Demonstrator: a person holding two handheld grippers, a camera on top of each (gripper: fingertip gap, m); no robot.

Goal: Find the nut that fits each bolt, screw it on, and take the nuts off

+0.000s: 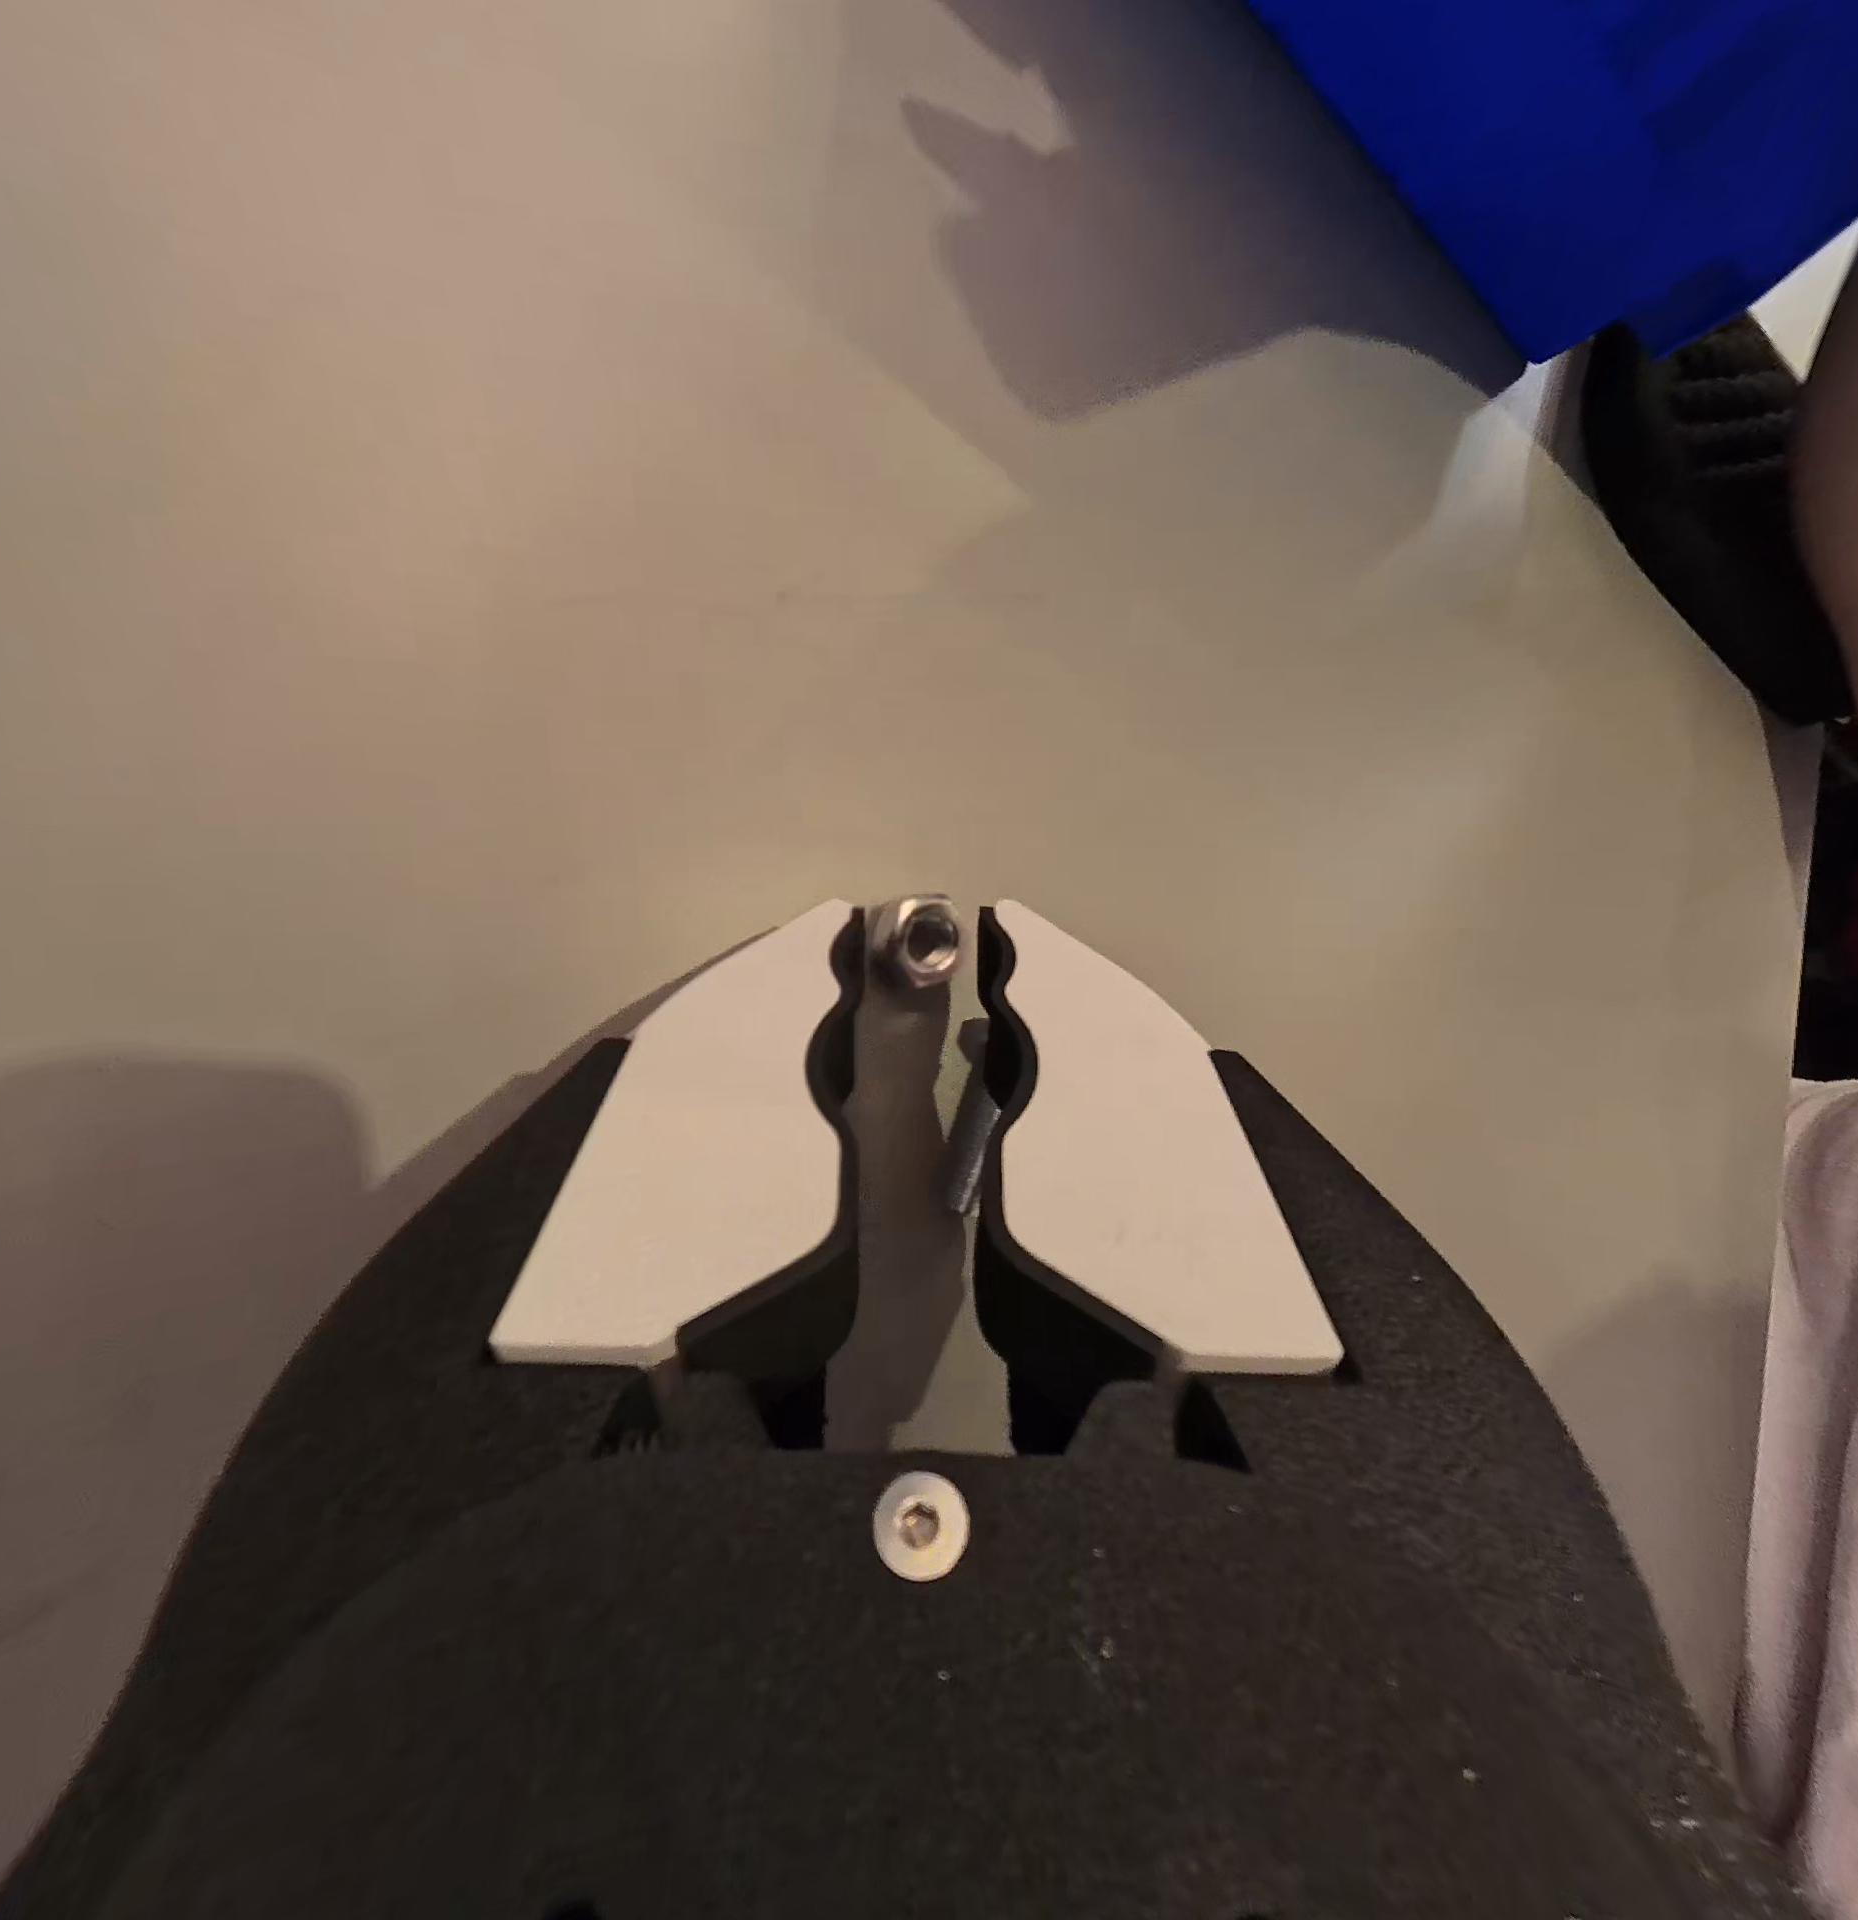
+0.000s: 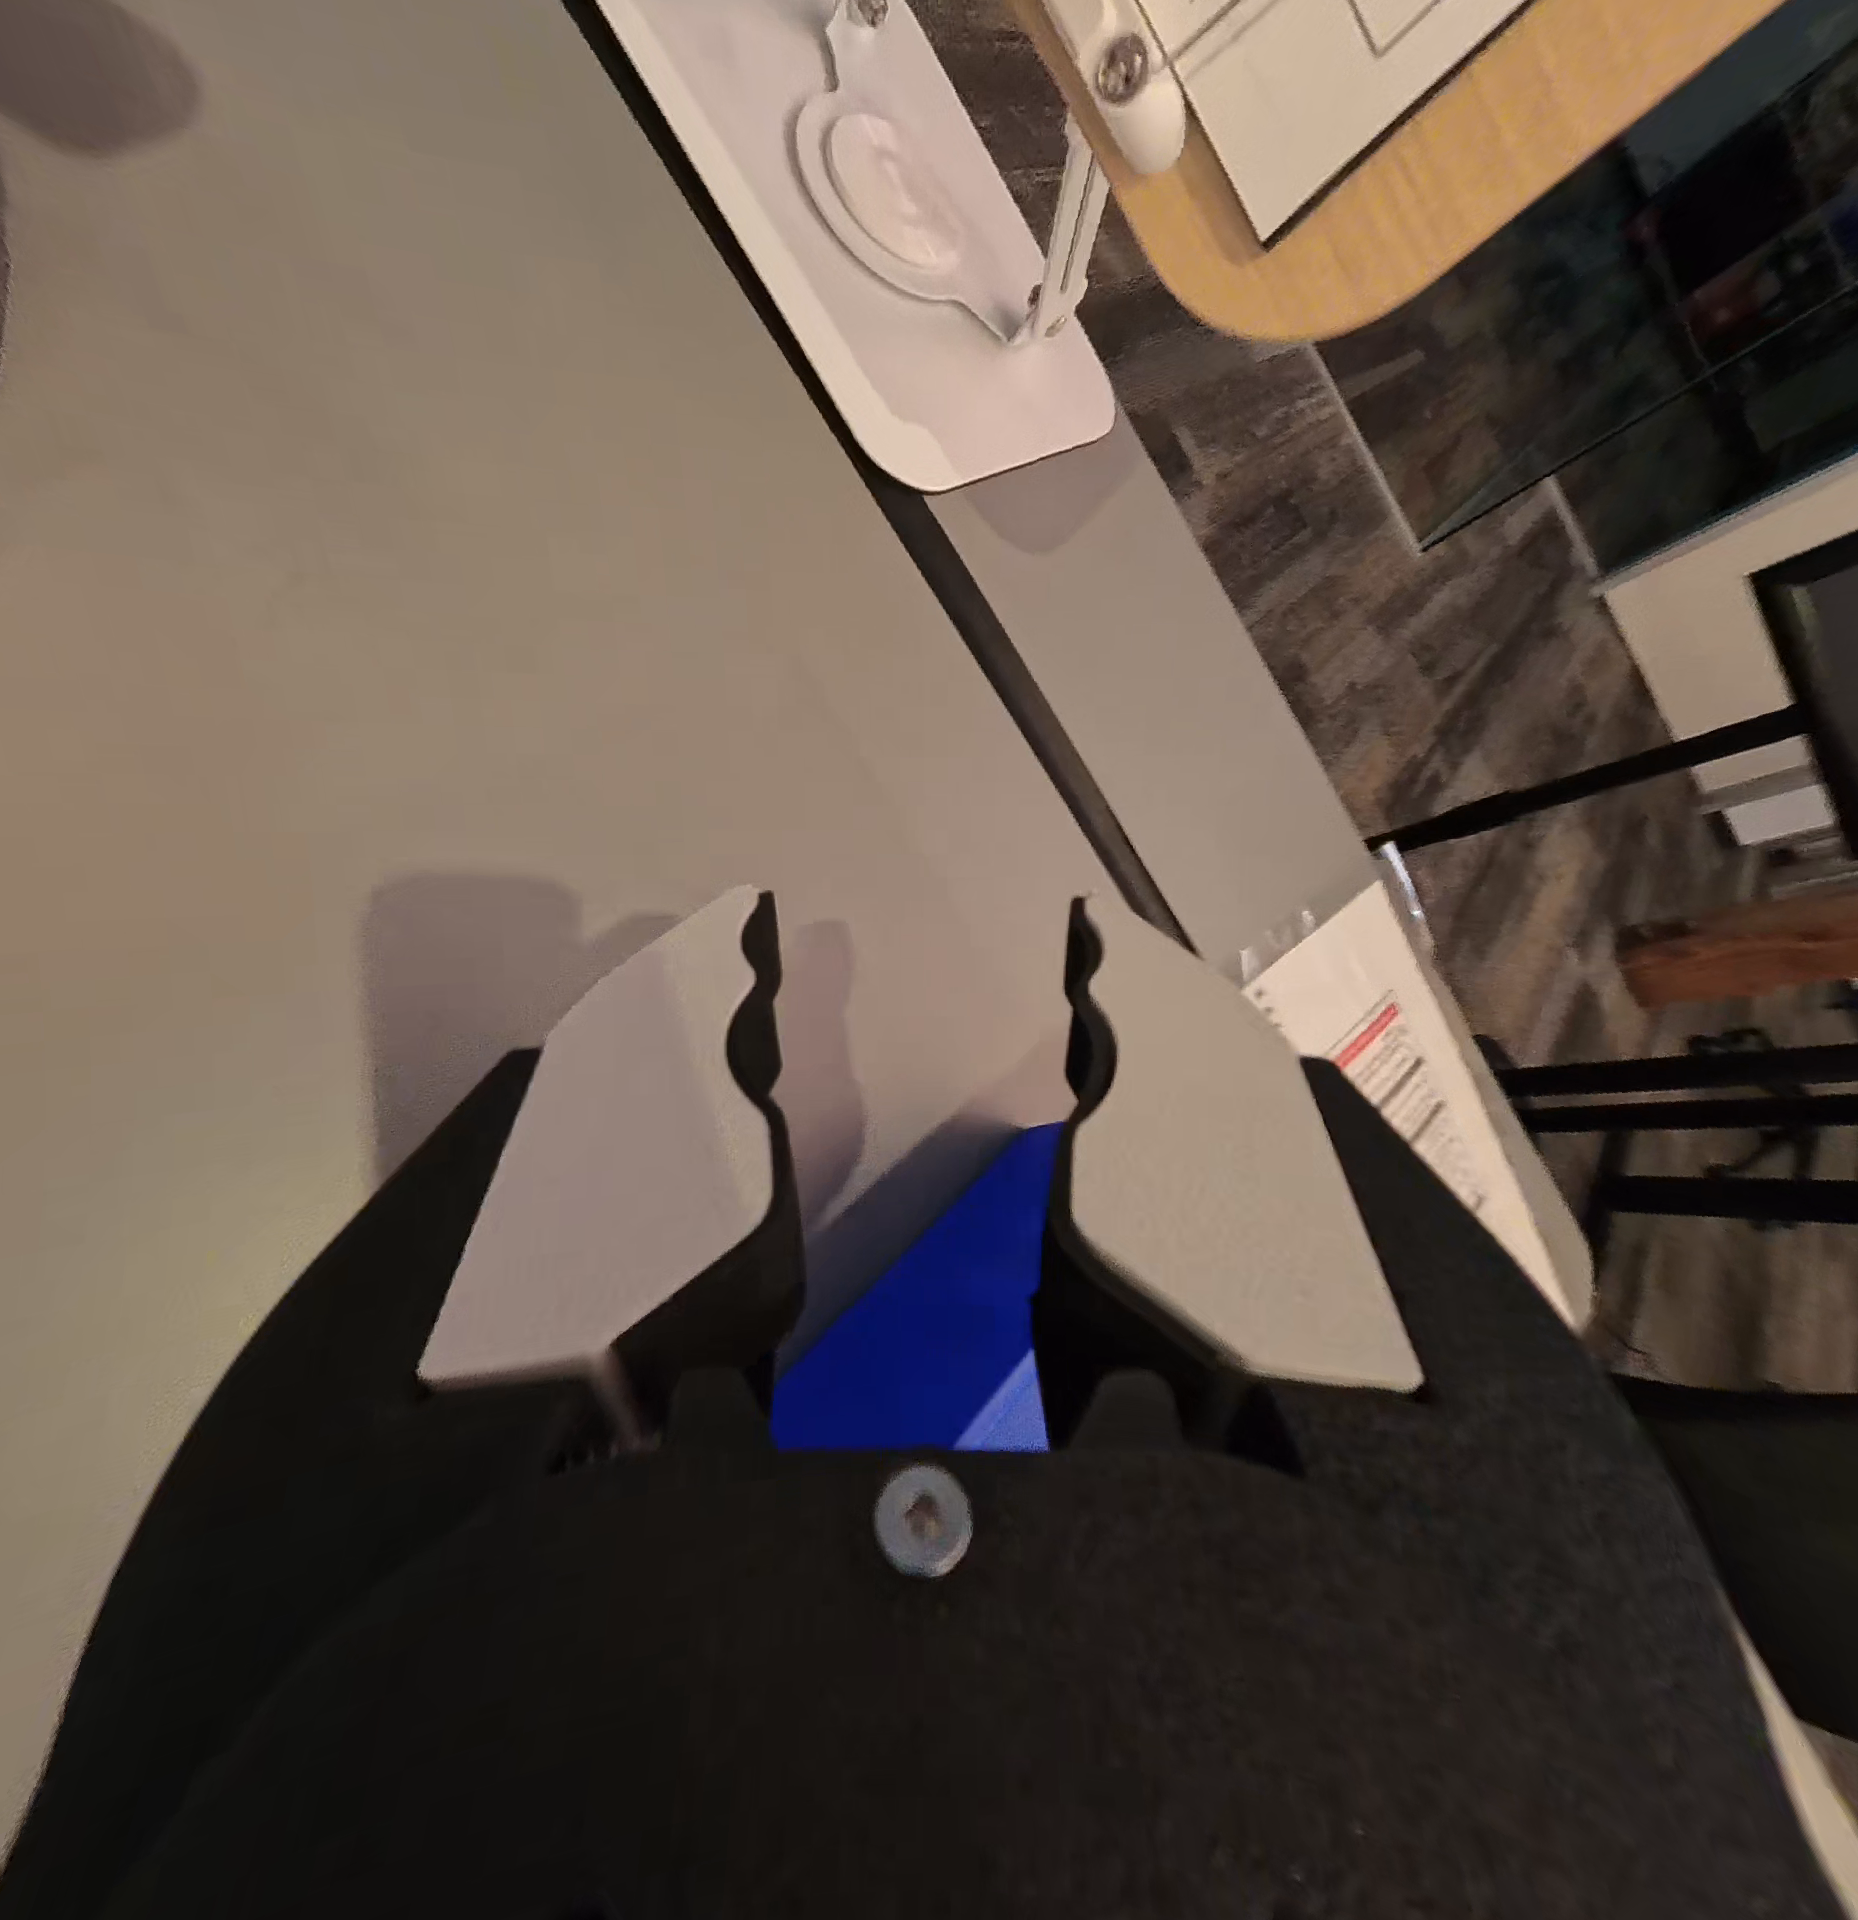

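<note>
In the left wrist view a small silver nut [image 1: 917, 948] sits between the tips of my left gripper [image 1: 925, 940]. It lies against the left finger [image 1: 696, 1143], with a thin strip of table showing between it and the right finger. The jaws stand narrowly apart. A short threaded bolt [image 1: 969, 1148] lies on the pale table [image 1: 489, 623] below the gap, partly hidden by the right finger. My right gripper [image 2: 920, 925] is open and empty. It hovers over a blue plastic part [image 2: 925, 1330], which also shows blurred in the left wrist view [image 1: 1579, 156].
A person's dark sleeve [image 1: 1714, 499] is at the table's right edge. In the right wrist view a white flat base with a ring [image 2: 904, 260] stands at the table's far edge. A printed sheet [image 2: 1372, 1060], a wooden tabletop [image 2: 1320, 229] and the floor lie beyond. The left gripper's tips are roughly 25 cm from the right gripper's.
</note>
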